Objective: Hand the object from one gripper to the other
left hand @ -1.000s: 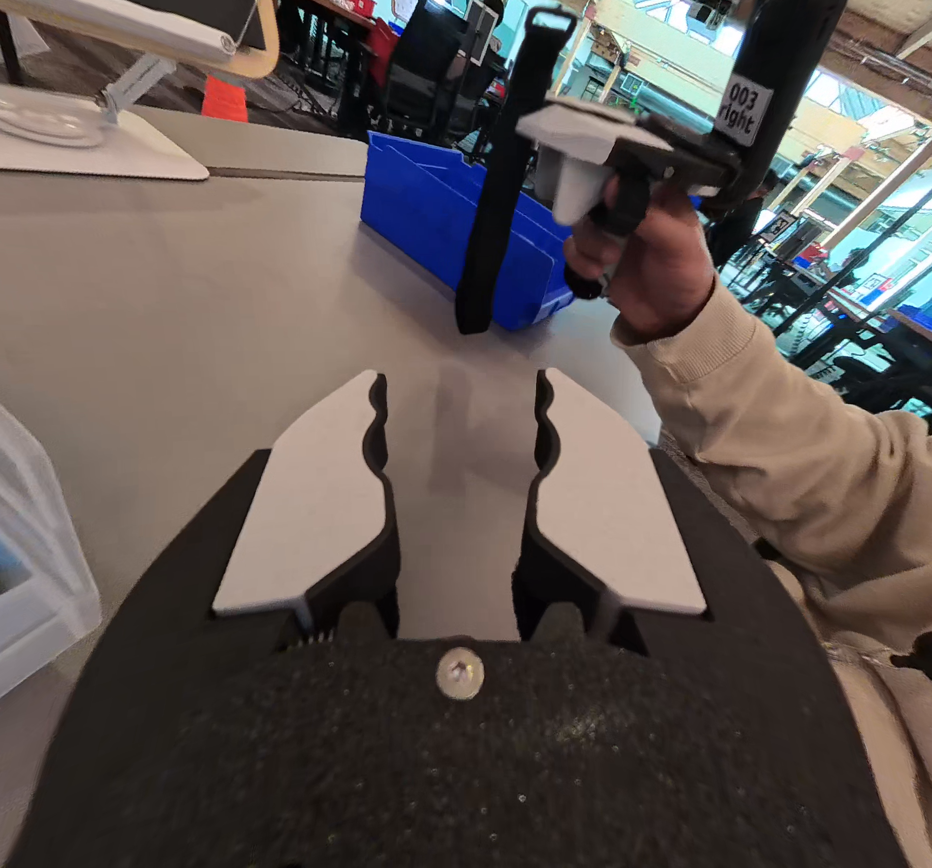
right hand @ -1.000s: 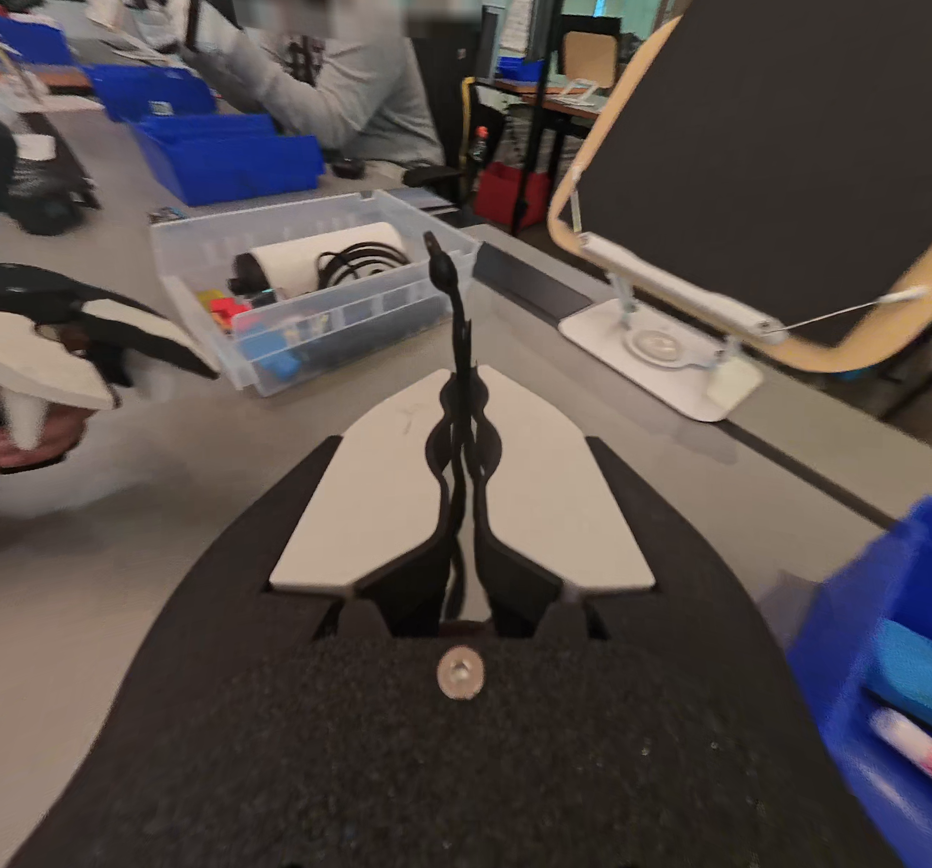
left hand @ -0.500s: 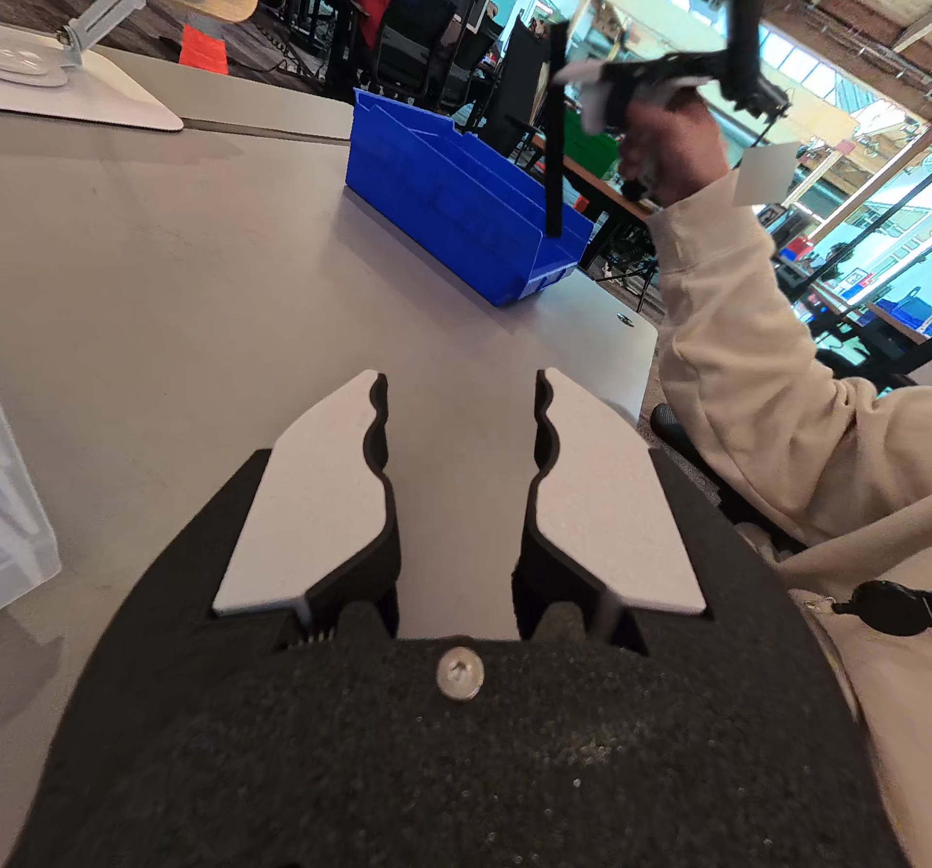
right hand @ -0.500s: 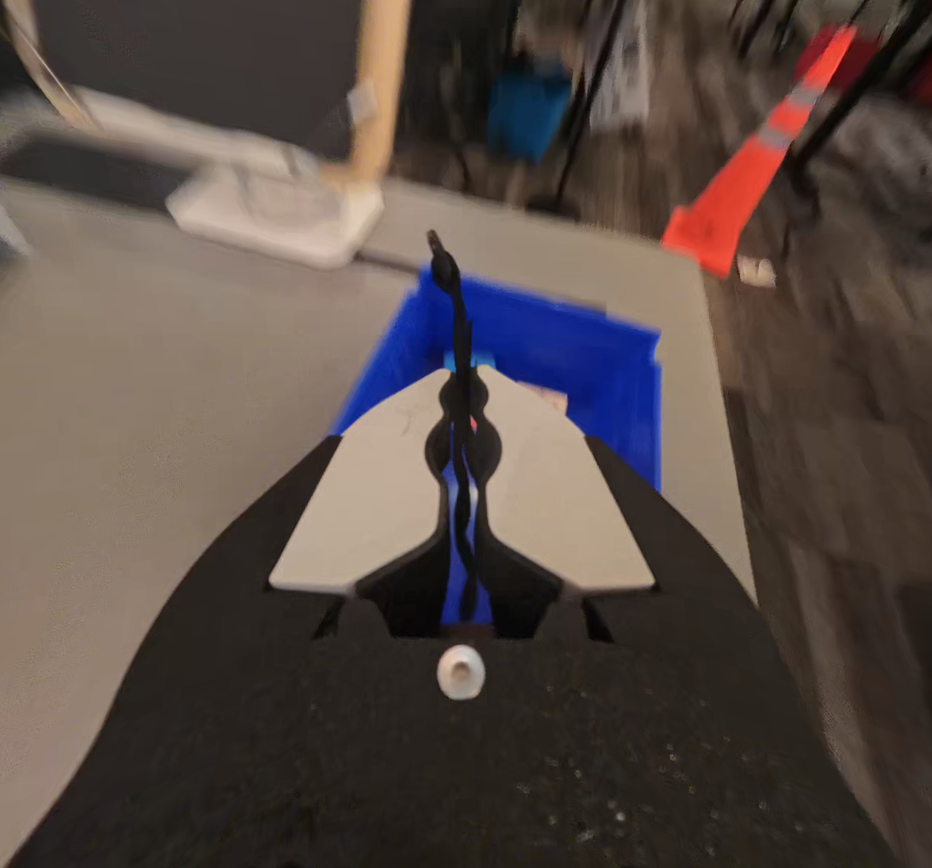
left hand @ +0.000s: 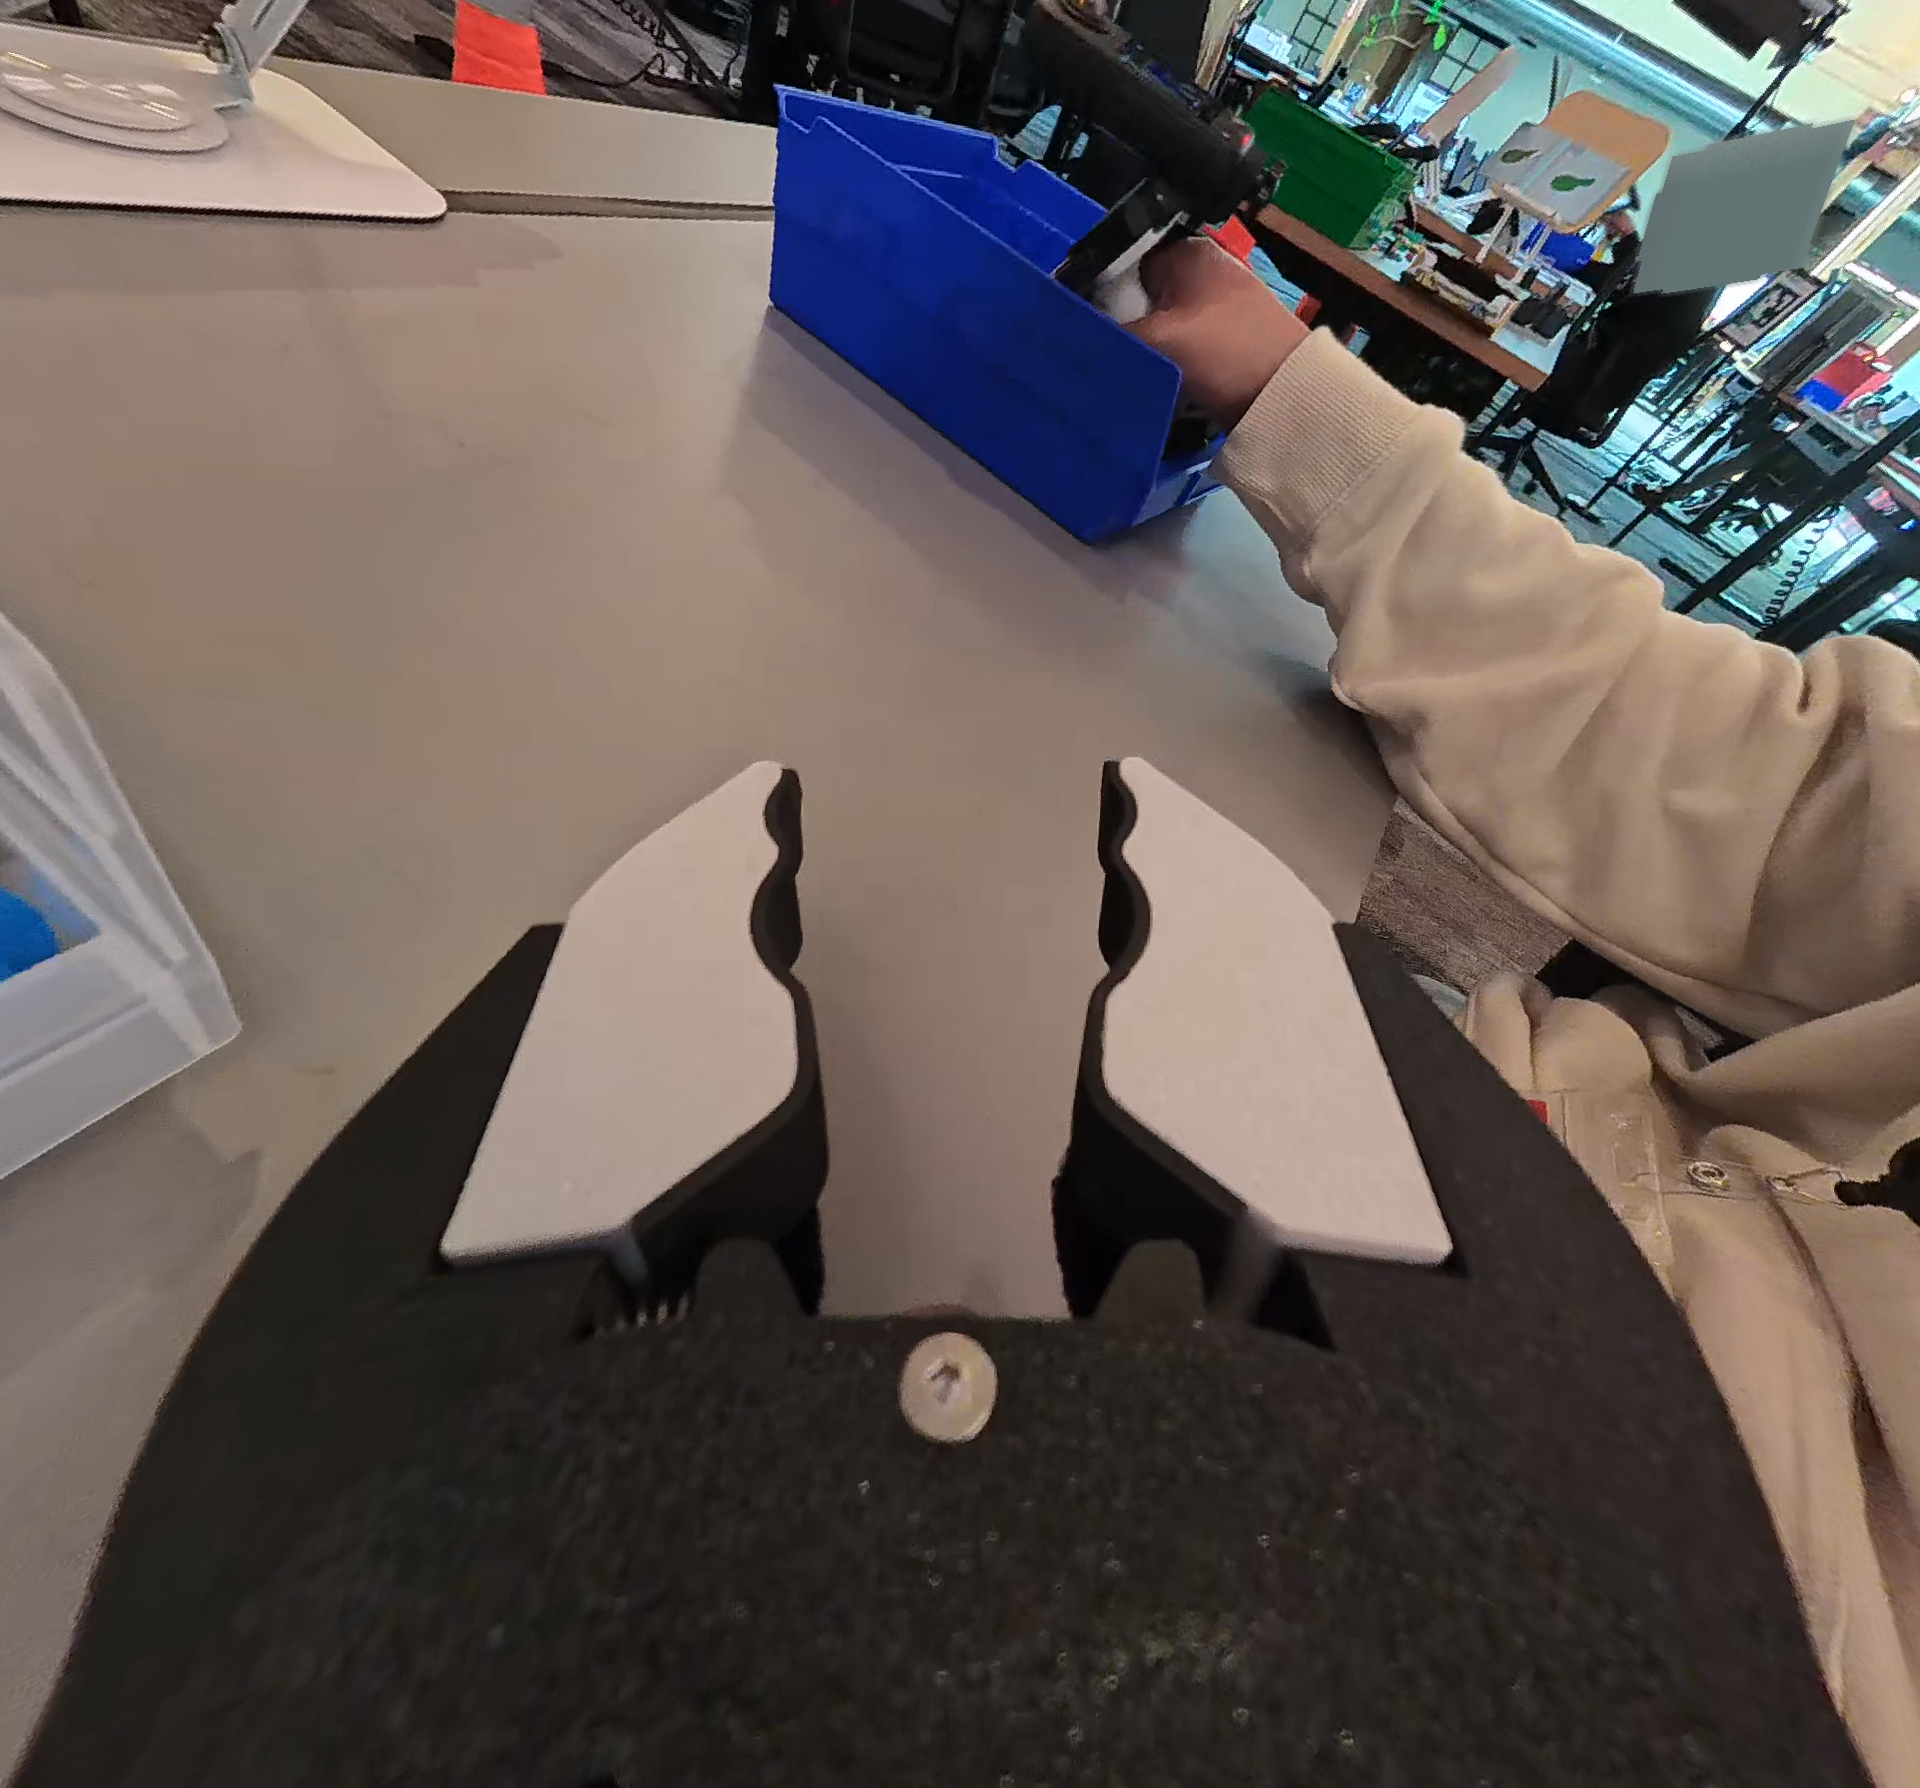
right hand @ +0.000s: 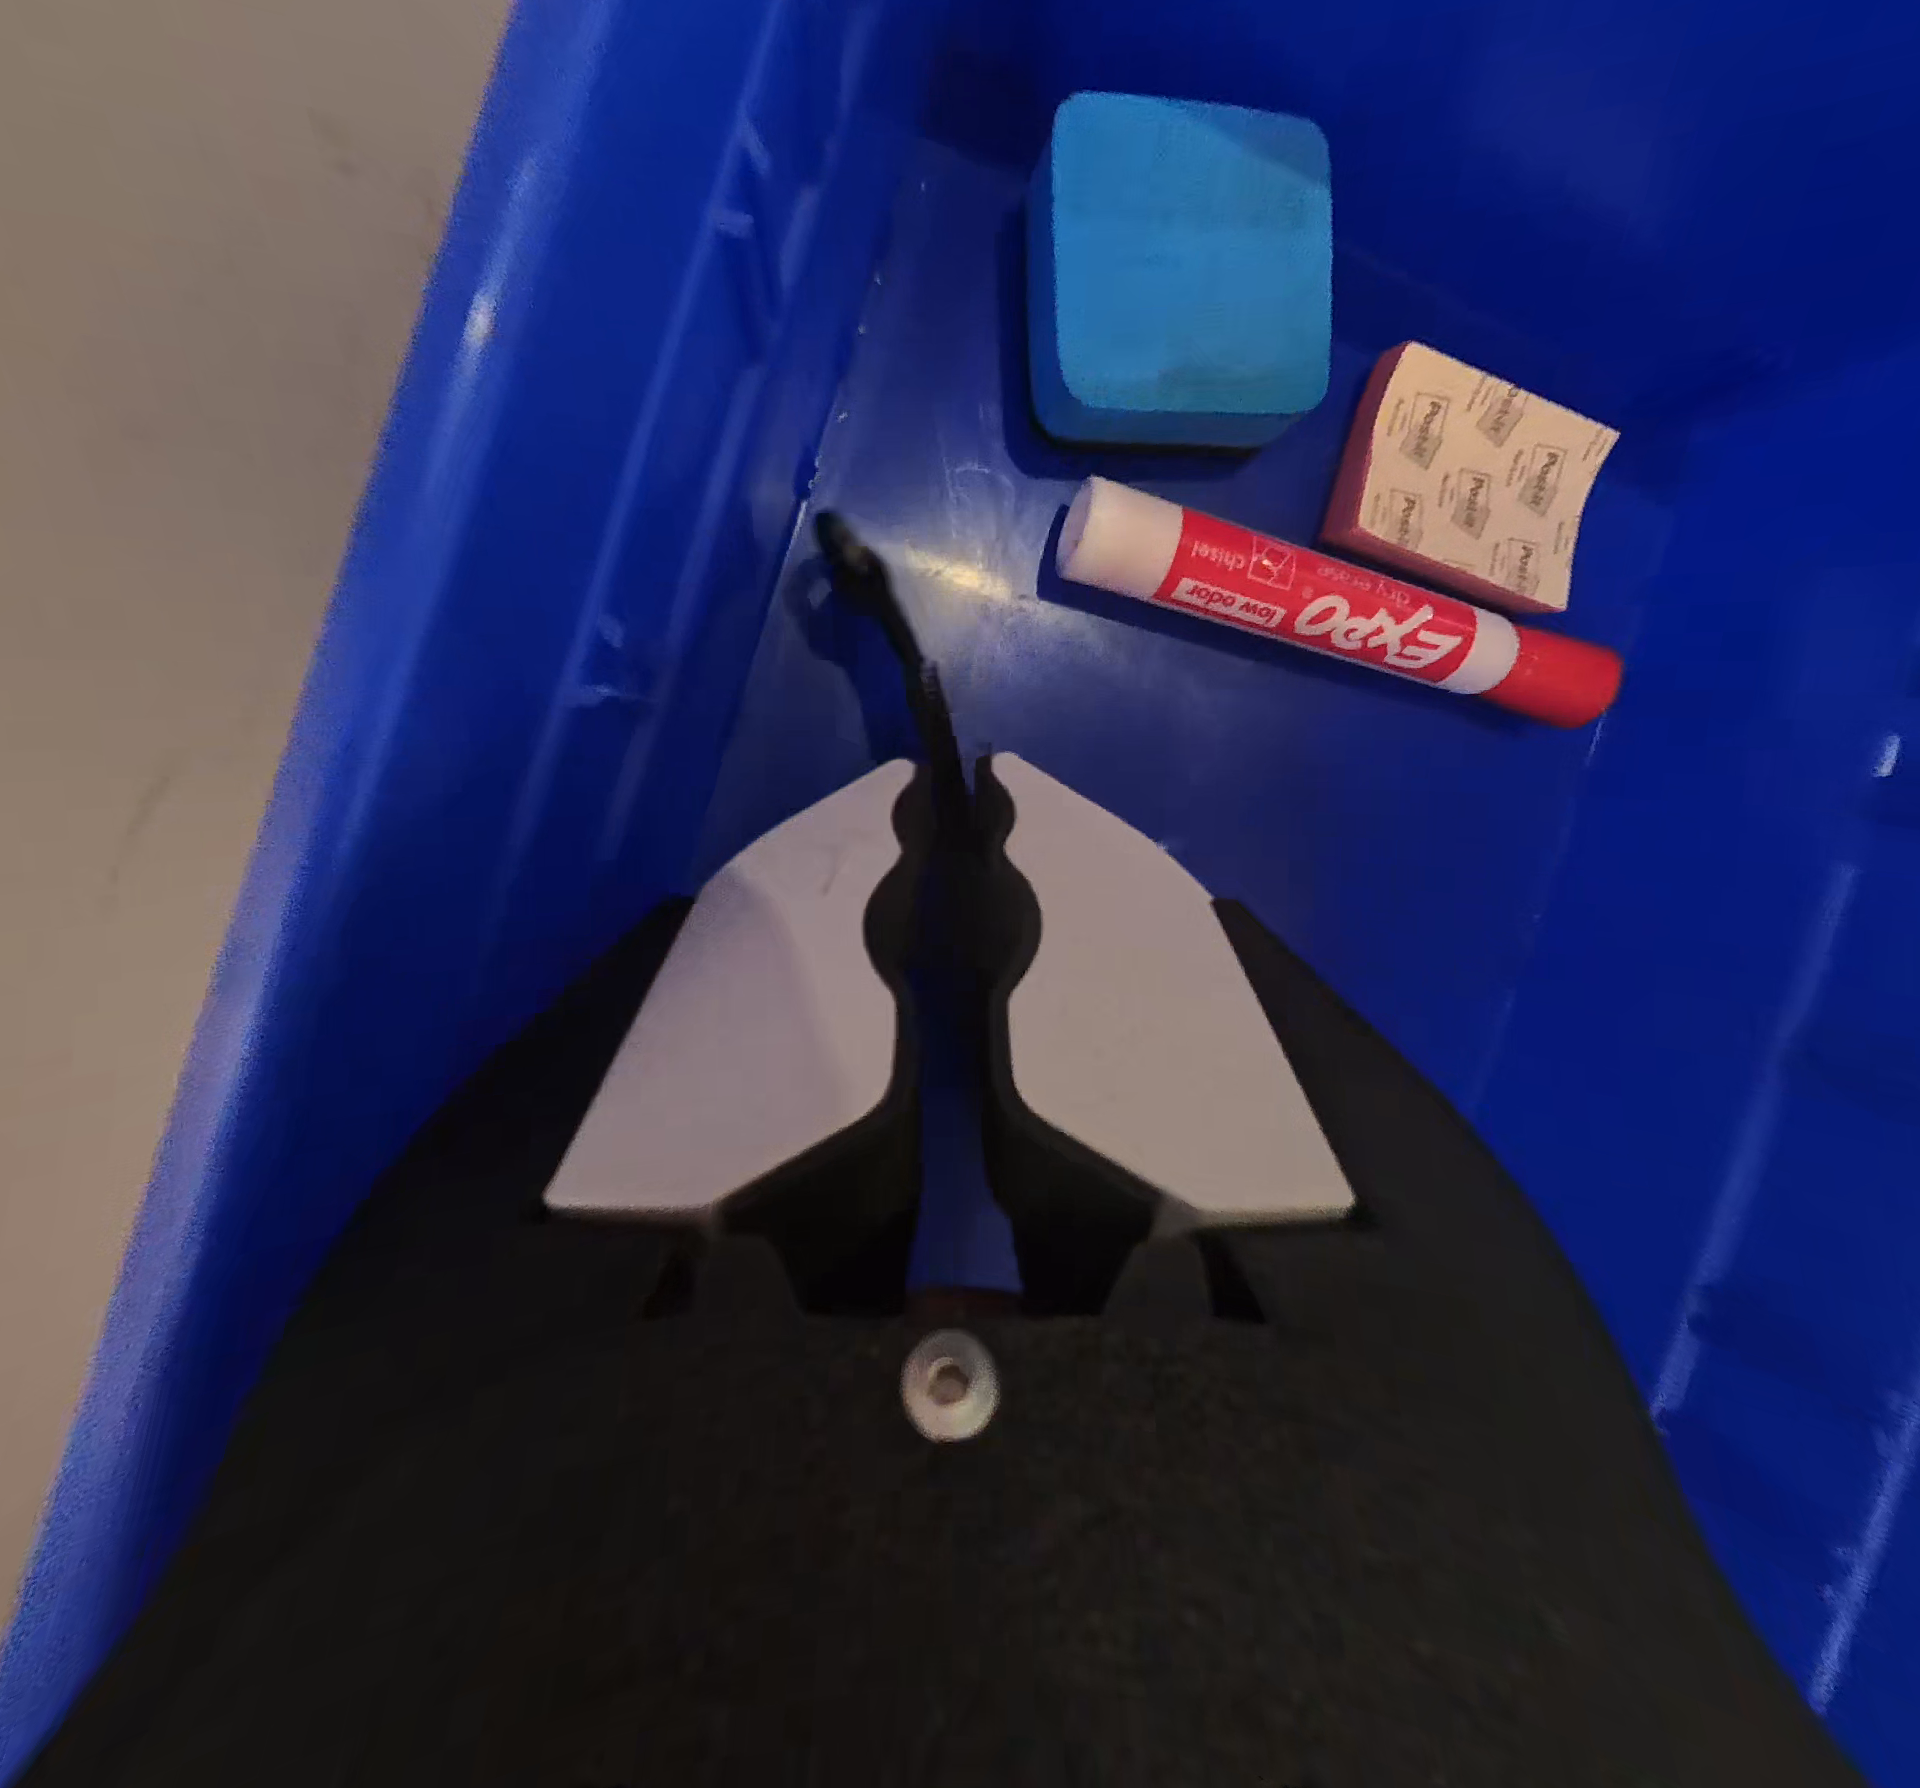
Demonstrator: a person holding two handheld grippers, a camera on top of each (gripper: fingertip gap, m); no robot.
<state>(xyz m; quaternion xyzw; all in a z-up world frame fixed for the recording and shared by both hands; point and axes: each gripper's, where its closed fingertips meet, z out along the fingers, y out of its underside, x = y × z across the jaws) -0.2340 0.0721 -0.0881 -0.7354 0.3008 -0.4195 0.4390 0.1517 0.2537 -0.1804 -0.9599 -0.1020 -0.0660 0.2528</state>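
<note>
My right gripper is shut on a black strap and points down inside a blue bin. The strap's free end touches the bin floor near the left wall. In the left wrist view the right gripper is dipped into the blue bin, held by a hand in a cream sleeve; the strap is hidden there. My left gripper is open and empty, low over the grey table, well short of the bin.
In the bin lie a light blue foam block, a red marker and a sticky-note pad. A clear plastic box stands at the left. A white stand base sits at the back left. Tip to tip, the grippers are about 45 cm apart.
The right gripper has swung away from my left gripper and dropped into the blue bin with the strap still held. My left gripper has stayed open and nearly still.
</note>
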